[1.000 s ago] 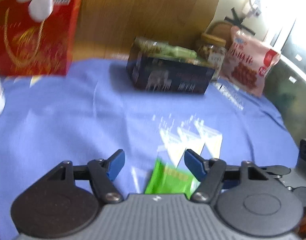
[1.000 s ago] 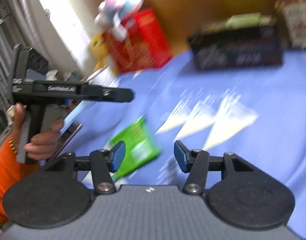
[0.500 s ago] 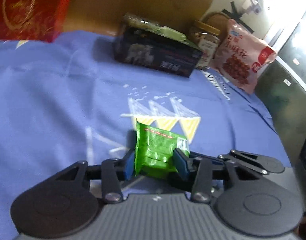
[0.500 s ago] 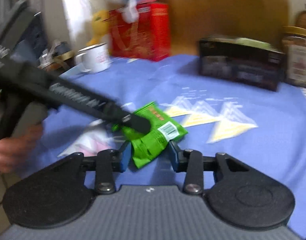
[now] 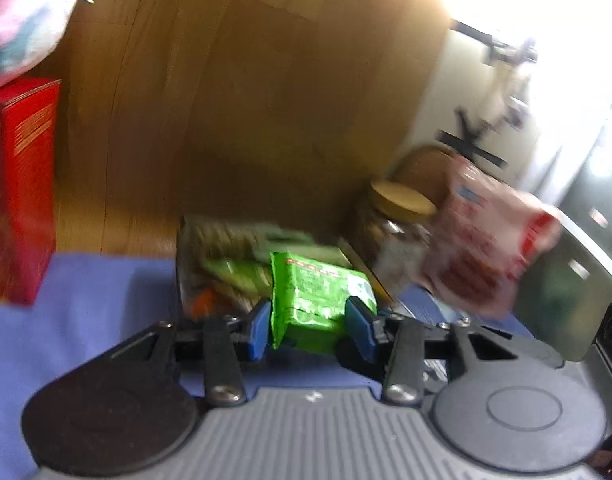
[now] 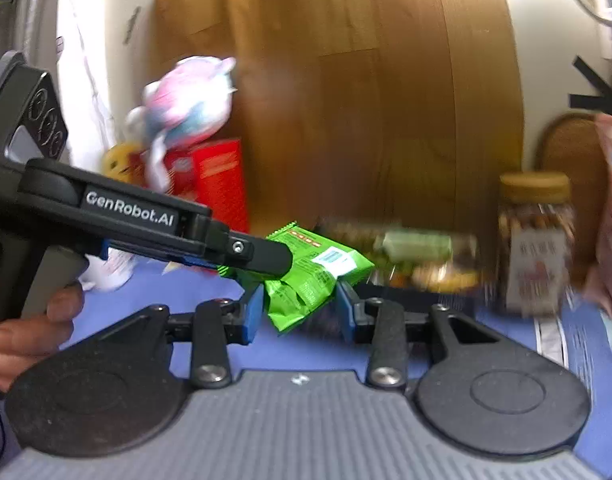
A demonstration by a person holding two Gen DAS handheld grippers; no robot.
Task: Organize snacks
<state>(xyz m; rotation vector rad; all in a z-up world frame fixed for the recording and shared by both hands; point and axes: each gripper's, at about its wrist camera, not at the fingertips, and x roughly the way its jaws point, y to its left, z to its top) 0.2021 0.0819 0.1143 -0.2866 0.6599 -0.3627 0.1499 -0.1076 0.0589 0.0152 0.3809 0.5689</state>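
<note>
The green snack packet (image 5: 320,300), which lay flat on the blue-clothed surface (image 5: 86,304) a second ago with both claws standing apart over it, has been lifted clear of the cloth. It is now clamped between the blue pads of the left claw (image 5: 309,328), and in the right wrist view it is likewise pinched by the right claw (image 6: 300,312), whose pads press on its lower crumpled end. The left claw is seen there from the side, reaching in from nine o'clock, with a person's hand (image 6: 30,336) on its handle. So the packet is held by both claws at once, in the air, above the surface.

The view has also been swung up and forward: the dark tray of snacks (image 5: 226,260), formerly well away at twelve o'clock, now sits just behind the packet, with the lidded jar (image 5: 398,224) and the pink bag (image 5: 490,252) at two o'clock and the red box (image 5: 18,192) at nine o'clock. Both views are blurred by motion.

From this it is judged that the pick-up has been completed and the carry toward the tray is under way. One claw would probably need to be released before the packet can be set among the other snacks.
</note>
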